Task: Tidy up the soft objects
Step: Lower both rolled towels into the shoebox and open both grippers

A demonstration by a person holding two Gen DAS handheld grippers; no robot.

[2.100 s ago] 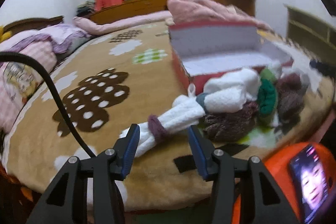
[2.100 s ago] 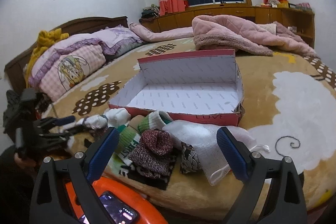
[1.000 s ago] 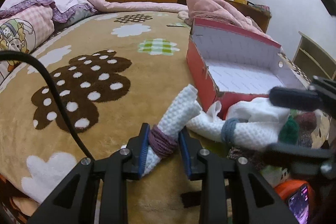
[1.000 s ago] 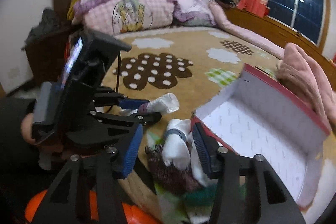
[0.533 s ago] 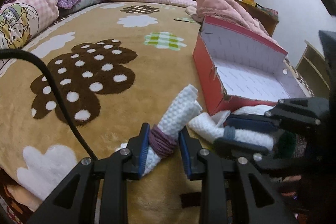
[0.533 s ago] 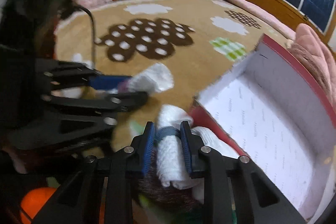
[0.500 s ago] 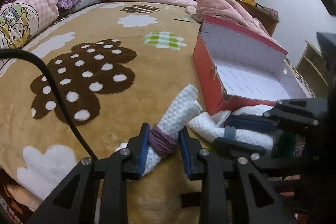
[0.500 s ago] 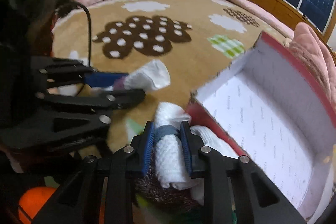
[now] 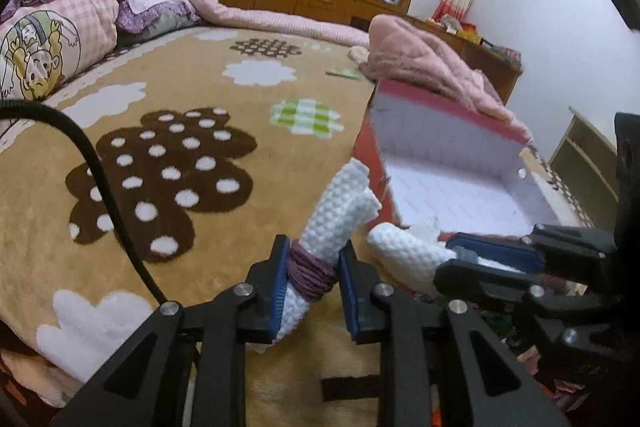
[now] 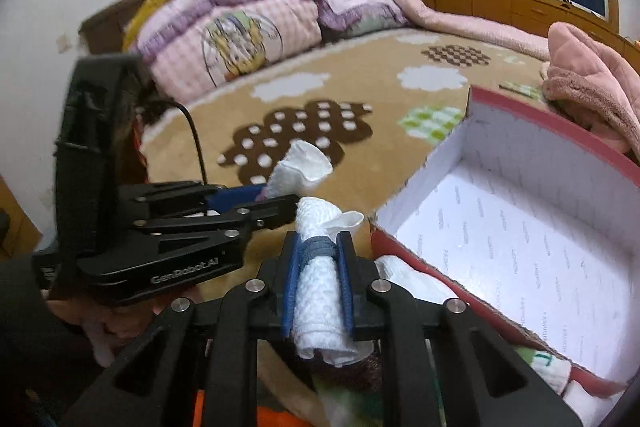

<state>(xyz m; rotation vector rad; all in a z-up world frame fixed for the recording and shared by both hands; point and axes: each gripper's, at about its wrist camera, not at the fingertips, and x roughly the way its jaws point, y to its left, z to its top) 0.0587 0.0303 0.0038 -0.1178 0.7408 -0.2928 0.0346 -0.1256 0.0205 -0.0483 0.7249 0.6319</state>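
Observation:
A white rolled cloth with a purple band (image 9: 340,211) sits between the blue pads of my left gripper (image 9: 314,259), whose jaws are closing and press on the band. My right gripper (image 10: 318,247) is also closing, and its pads squeeze a second white roll with a blue band (image 10: 320,283). The two grippers are side by side just off the near left corner of the open red box (image 10: 520,155). In the left wrist view the right gripper (image 9: 492,259) holds its roll (image 9: 404,251) in front of the box (image 9: 440,139). In the right wrist view the left gripper (image 10: 264,199) holds the purple-banded roll (image 10: 300,163).
More socks (image 10: 352,375) lie heaped under the right gripper by the box's front wall. A tan bedspread (image 9: 200,87) covers the bed. Folded quilts (image 10: 248,23) lie at the headboard and a pink blanket (image 9: 420,59) behind the box. A black cable (image 9: 100,167) loops left.
Both grippers went from open near the pile to gripping one roll each. The right jaws narrowed onto the blue-banded roll, which now sits a little higher. The left hand stayed still.

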